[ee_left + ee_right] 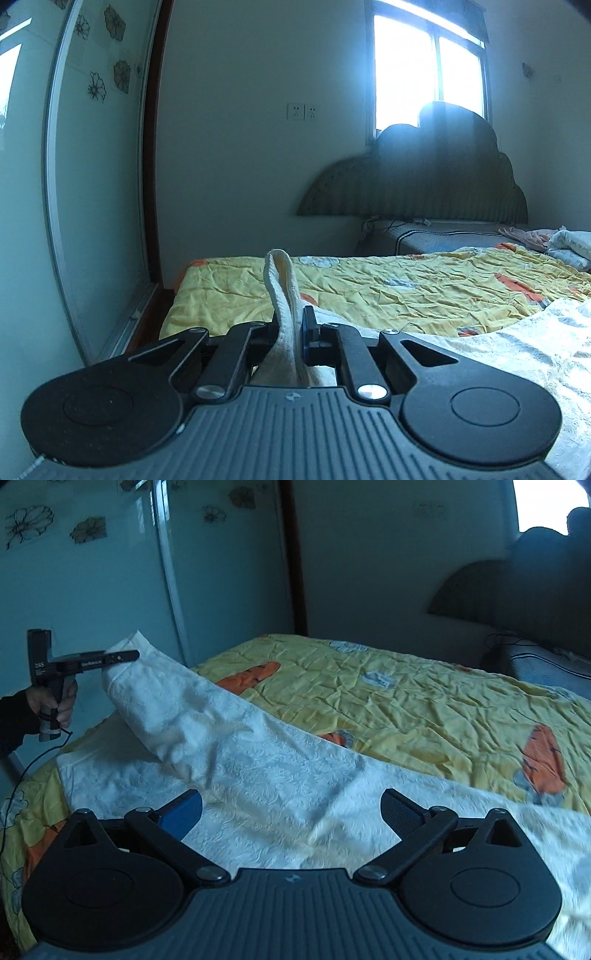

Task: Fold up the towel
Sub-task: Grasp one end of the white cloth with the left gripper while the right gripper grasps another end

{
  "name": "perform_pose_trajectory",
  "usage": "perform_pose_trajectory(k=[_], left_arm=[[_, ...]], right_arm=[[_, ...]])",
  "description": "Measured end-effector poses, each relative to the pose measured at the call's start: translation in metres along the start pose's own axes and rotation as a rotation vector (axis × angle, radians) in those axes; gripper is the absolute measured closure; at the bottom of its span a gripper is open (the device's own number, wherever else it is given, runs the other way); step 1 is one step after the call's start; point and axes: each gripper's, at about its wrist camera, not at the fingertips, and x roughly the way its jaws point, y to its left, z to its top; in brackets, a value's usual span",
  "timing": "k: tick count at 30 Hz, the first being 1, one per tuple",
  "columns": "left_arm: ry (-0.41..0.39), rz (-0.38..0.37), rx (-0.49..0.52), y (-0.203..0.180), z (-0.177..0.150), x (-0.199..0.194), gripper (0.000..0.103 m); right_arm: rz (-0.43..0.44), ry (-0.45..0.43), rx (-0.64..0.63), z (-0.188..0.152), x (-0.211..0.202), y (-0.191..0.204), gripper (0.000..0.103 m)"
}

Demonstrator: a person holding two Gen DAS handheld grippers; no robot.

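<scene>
1. Towel (258, 775) runs long-ways across the near part of the bed, from the far-left corner that's lifted up, down toward the near right. It's white with an embossed pattern, and most of it lies flat on the quilt.
2. Bed's covered with a wrinkly yellow quilt (424, 701) with orange and grey patches. Behind it there's a pale wall, a sliding wardrobe door with flower decals (99, 85) on the left, a scalloped dark headboard (424, 177) and a bright window (424, 66) at the far right.
3. Left gripper (293, 325) is clenched on a fold of the towel, and a loop of cloth sticks up past its fingertips. In the right wrist view you can see a hand (55, 701) holding it at the far left, with the towel corner raised off the bed and the rest draping down from it.
4. Right gripper (291, 808) is released, fingers spread wide with nothing between them. It hovers over the towel's middle, cloth right below.
</scene>
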Motion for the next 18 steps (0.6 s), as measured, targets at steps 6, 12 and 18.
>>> perform_pose_trajectory(k=[6,12,18], left_arm=[[-0.047,0.002,0.005,-0.006,-0.010,-0.011,0.092],[-0.078,-0.017,-0.007,-0.004,-0.012,-0.016,0.092],[-0.090,-0.024,-0.001,-0.004,-0.013,-0.016,0.092]], right_arm=[[0.044,0.183,-0.084,0.038,0.101,-0.032,0.000],[0.070,0.263,-0.171,0.049,0.162,-0.043,0.004],[0.150,0.348,-0.160,0.055,0.199,-0.058,0.046]])
